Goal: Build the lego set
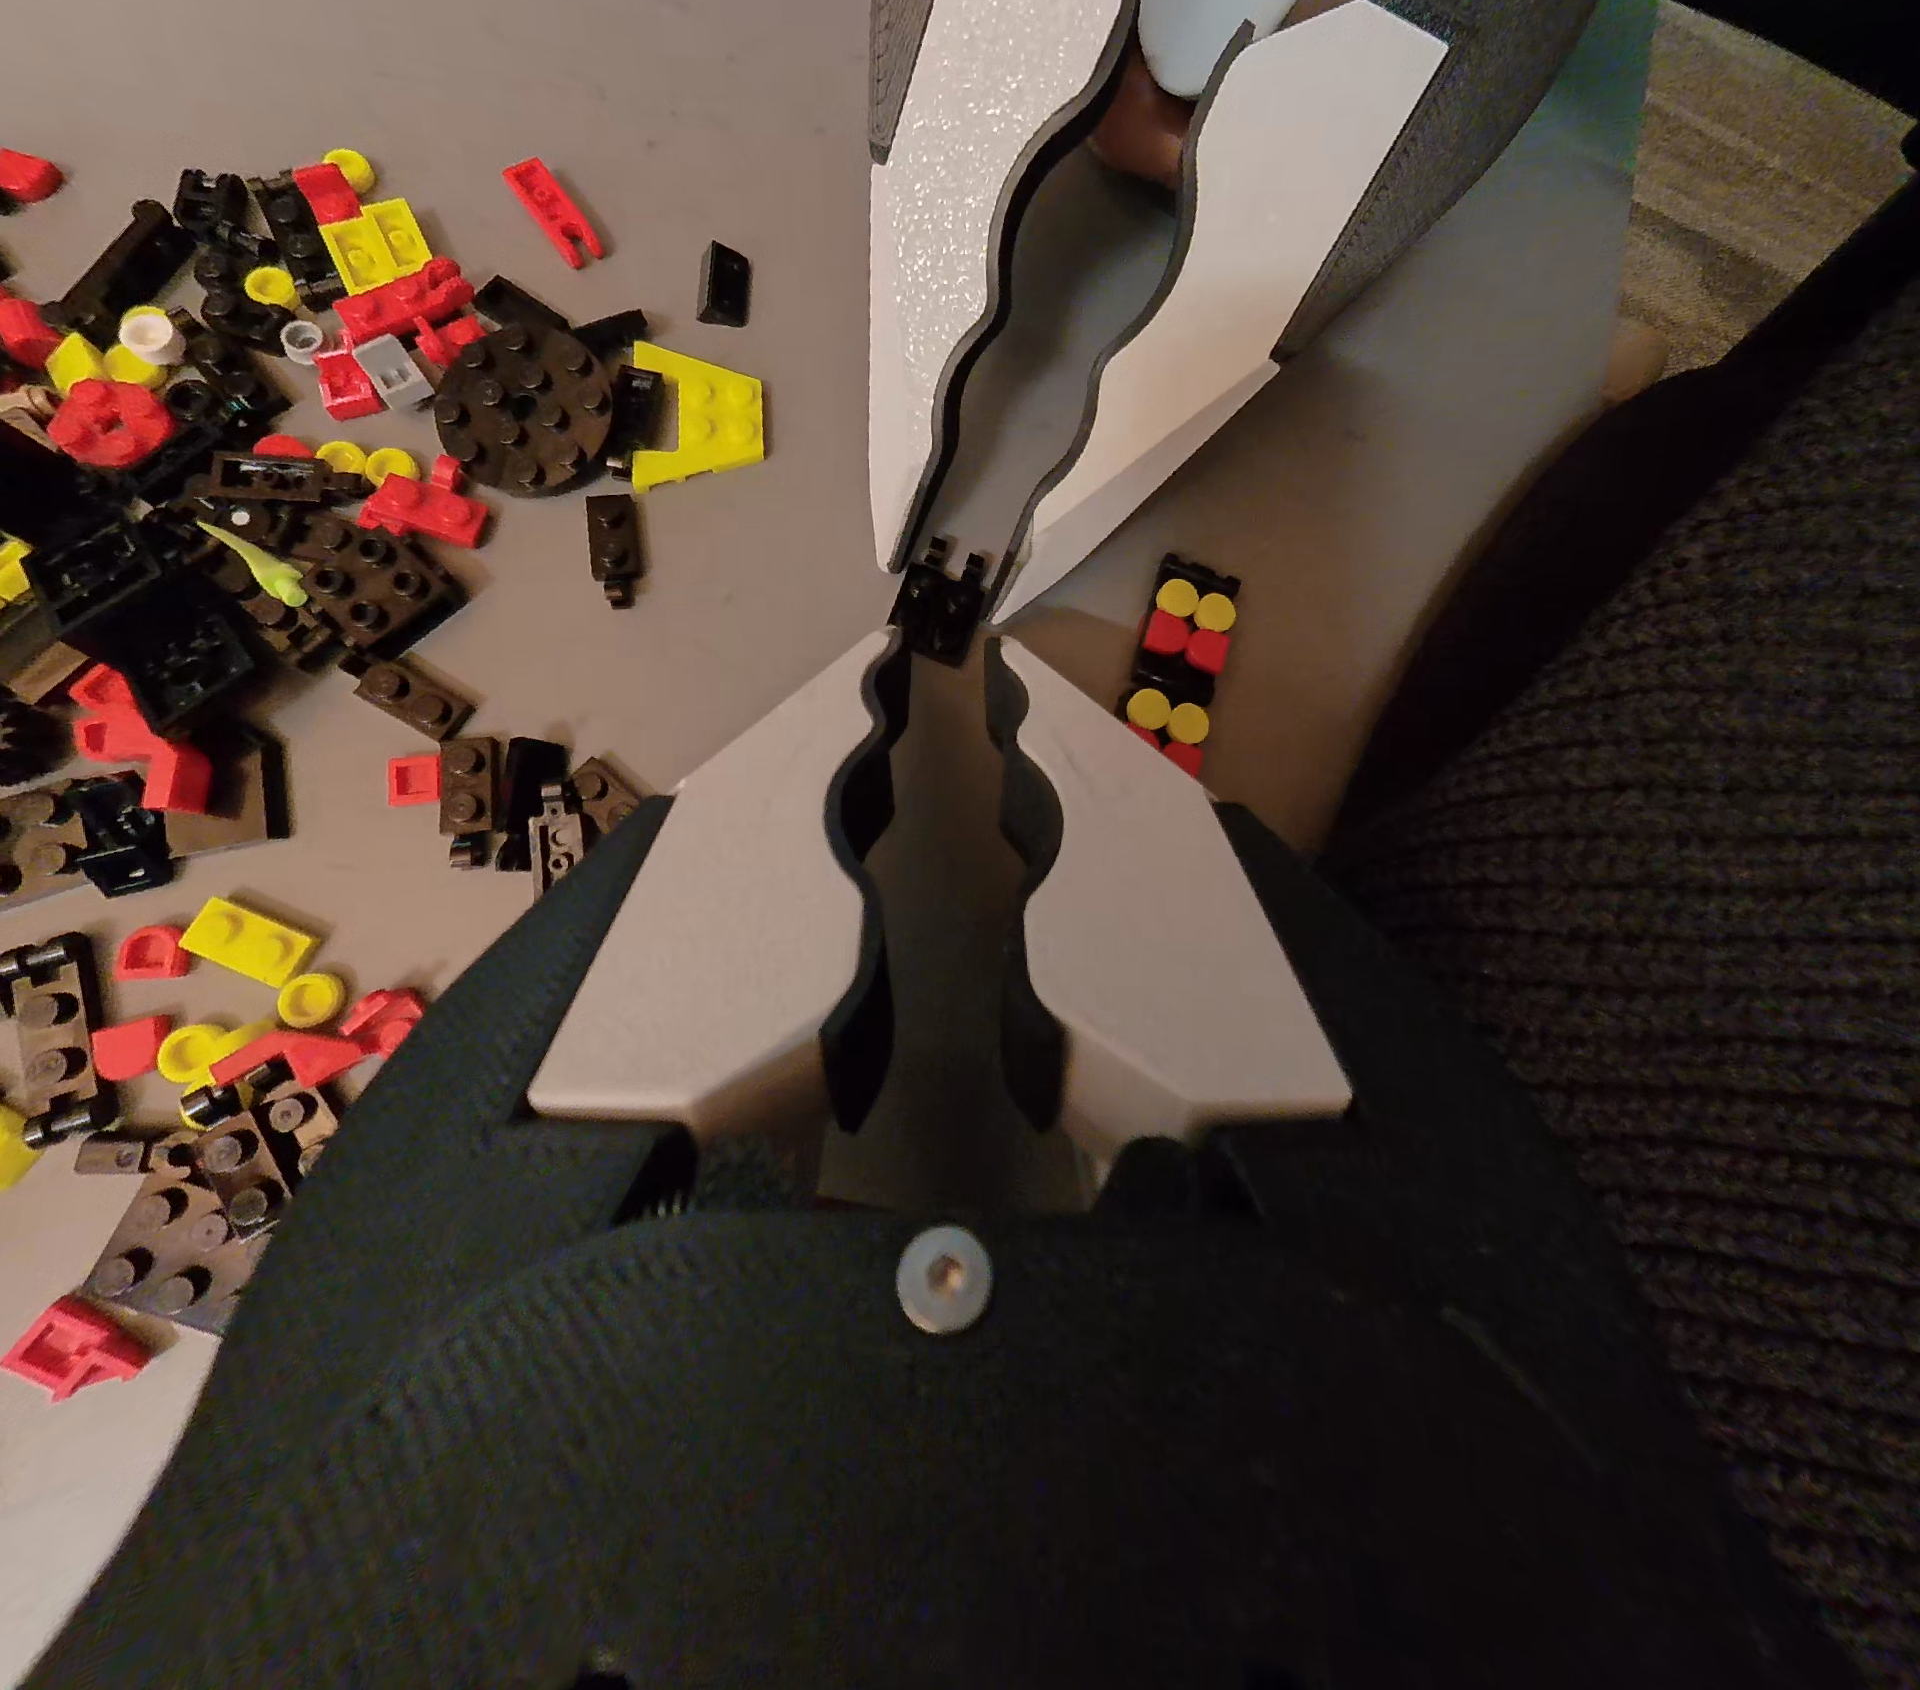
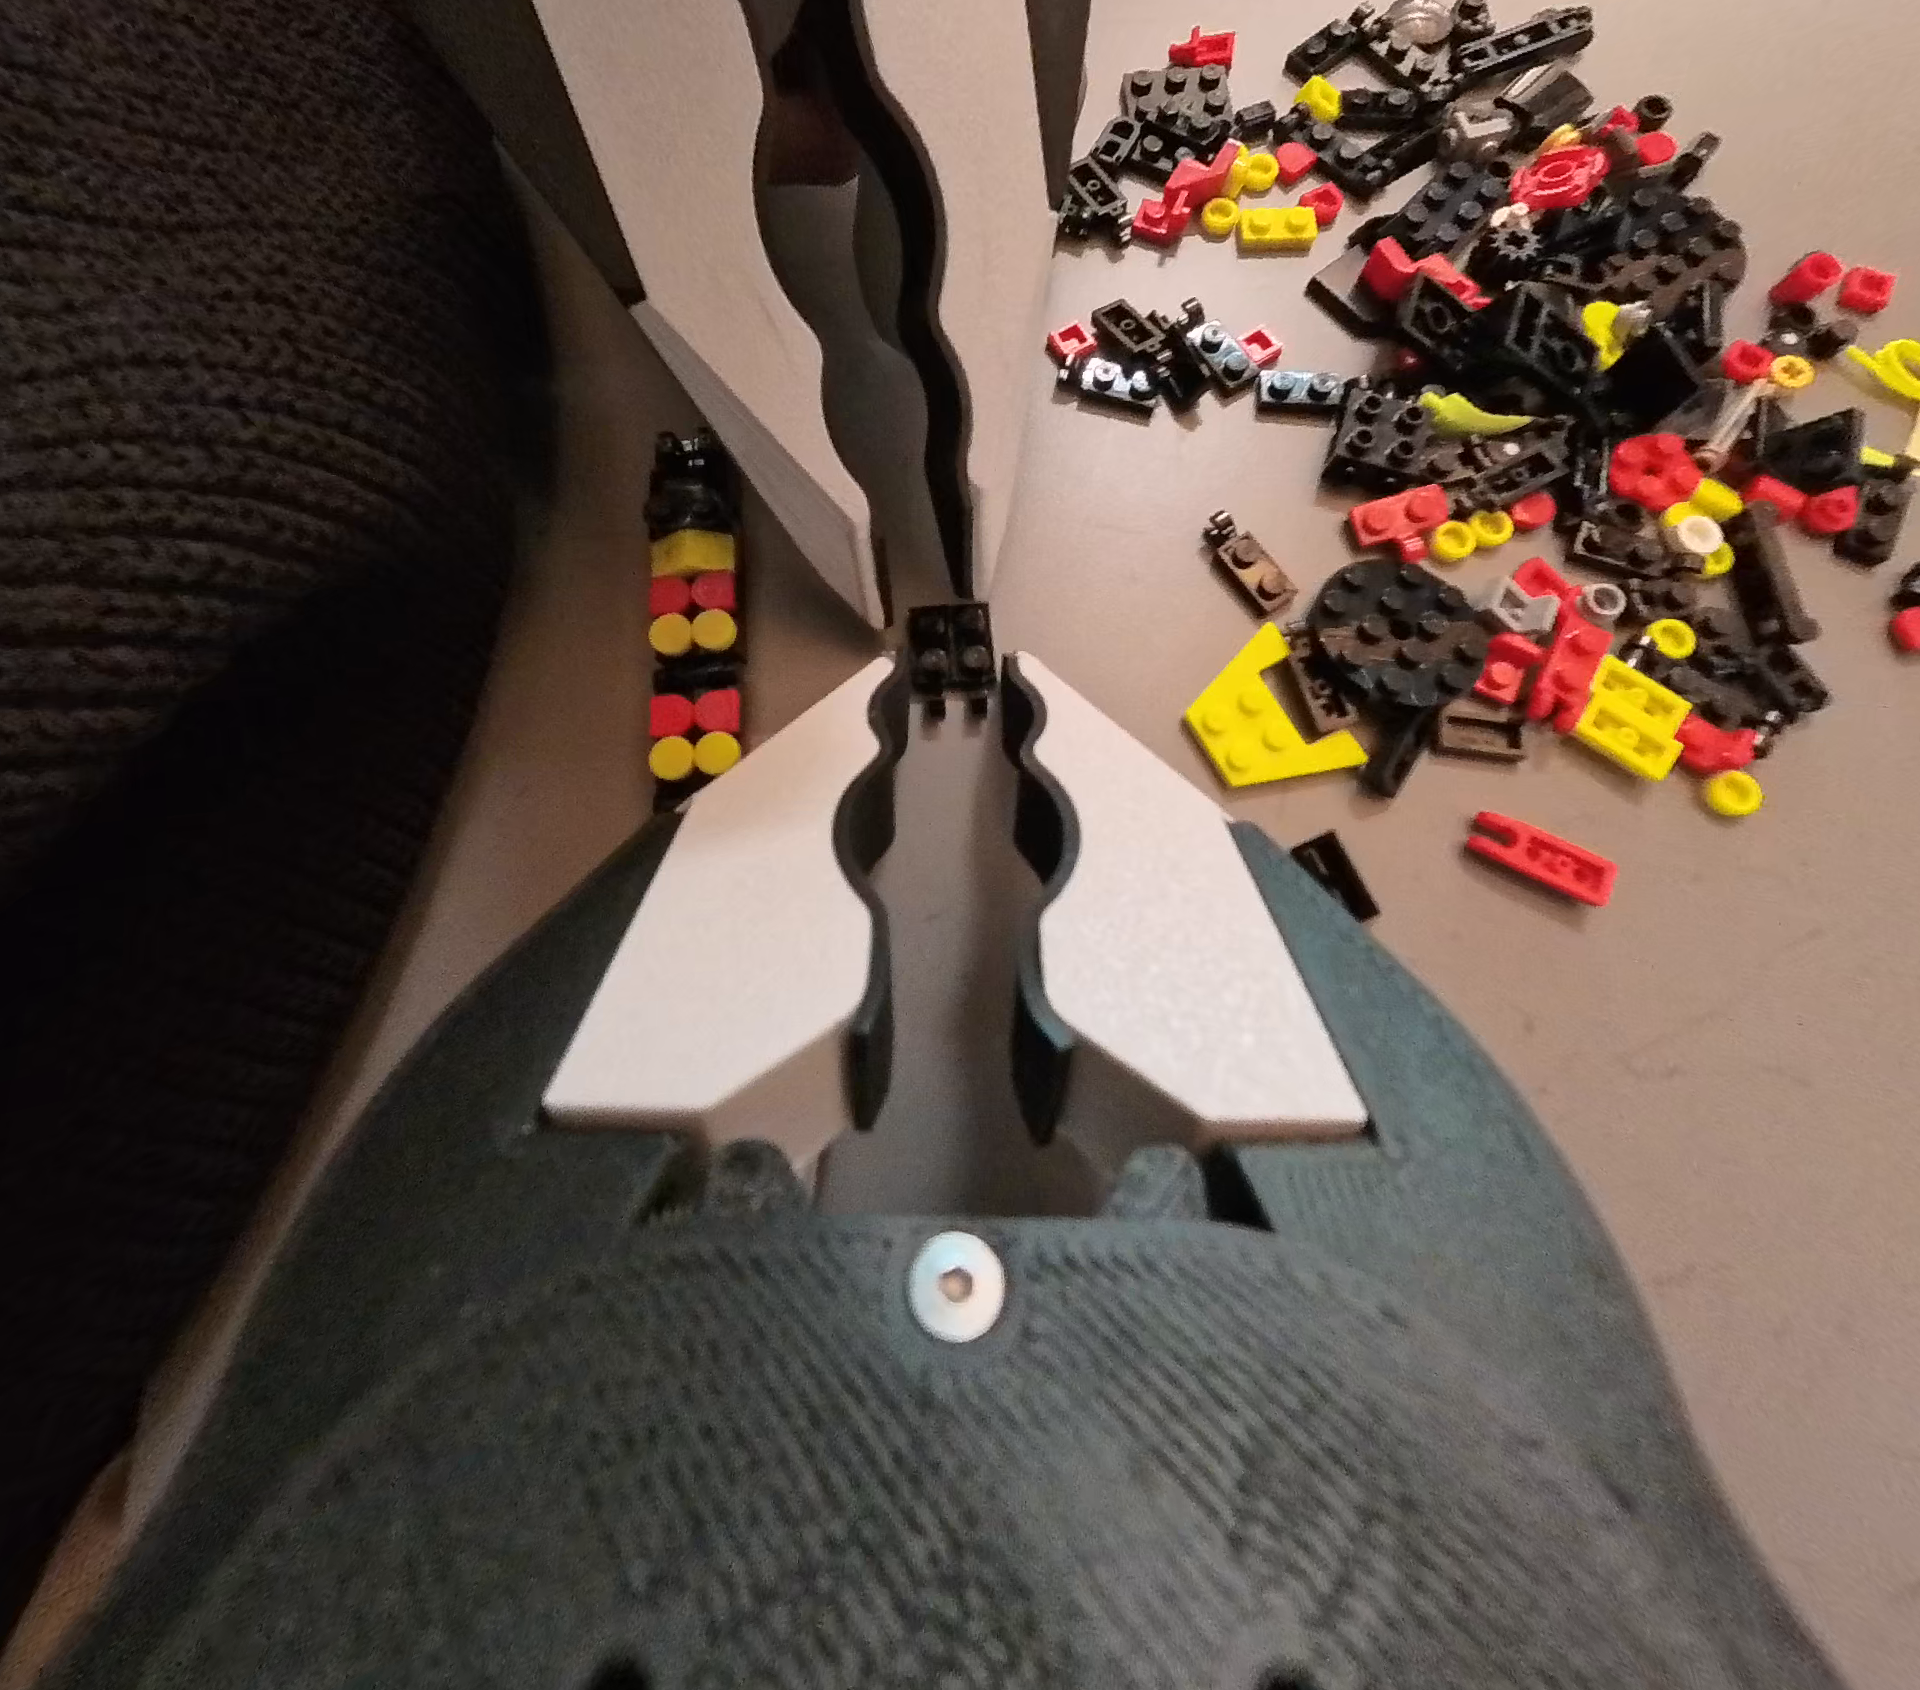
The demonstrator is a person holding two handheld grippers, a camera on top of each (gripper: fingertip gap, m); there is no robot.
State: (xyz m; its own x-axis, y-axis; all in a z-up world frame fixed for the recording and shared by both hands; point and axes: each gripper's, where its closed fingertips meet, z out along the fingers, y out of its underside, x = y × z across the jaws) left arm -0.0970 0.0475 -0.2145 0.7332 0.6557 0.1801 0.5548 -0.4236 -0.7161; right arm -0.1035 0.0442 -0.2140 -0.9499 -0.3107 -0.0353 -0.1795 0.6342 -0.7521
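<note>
My left gripper [image 1: 942,641] and my right gripper [image 2: 948,672] meet tip to tip above the table. Both are shut on the same small black studded piece with clips [image 1: 943,606], each from an opposite end. In the right wrist view the piece [image 2: 948,648] shows its studs. The right gripper [image 1: 951,568] comes in from the top of the left wrist view, and the left gripper [image 2: 932,601] from the top of the right wrist view. A built black strip with yellow and red round tiles [image 1: 1179,664] lies on the table beside the tips; it also shows in the right wrist view [image 2: 694,632].
A pile of loose black, red and yellow pieces [image 1: 260,549] covers the table on one side; it also shows in the right wrist view [image 2: 1558,393]. It includes a round black plate [image 1: 525,414] and a yellow wedge plate [image 2: 1262,731]. A dark knit garment [image 1: 1662,913] lies along the table edge. The tips of both grippers are at nearly the same place.
</note>
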